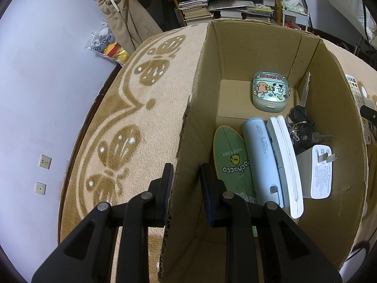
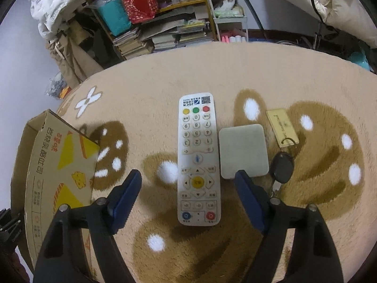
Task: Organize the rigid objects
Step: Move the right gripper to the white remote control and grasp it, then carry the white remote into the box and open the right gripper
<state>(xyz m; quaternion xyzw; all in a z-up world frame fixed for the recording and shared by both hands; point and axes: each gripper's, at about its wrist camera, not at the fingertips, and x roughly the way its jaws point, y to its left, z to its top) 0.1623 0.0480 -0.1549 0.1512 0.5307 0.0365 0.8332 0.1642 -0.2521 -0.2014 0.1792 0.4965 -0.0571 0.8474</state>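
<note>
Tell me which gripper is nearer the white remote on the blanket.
Right. The right gripper is open astride the white remote; the left gripper is off at the cardboard box, clamping its wall.

Home: cluttered bookshelf (image 2: pixel 165 30) (stacked books), hanging clothes (image 1: pixel 127 16), patterned rug (image 2: pixel 212 70).

A beige fleece blanket (image 2: pixel 165 82) with brown butterfly patterns covers the surface. Behind the blanket stands a wooden shelf (image 2: pixel 179 4) full of stacked books (image 2: pixel 132 42) and bottles. Left of the shelf is a pale wall (image 1: pixel 35 82) with two sockets (image 1: pixel 44 161).
</note>
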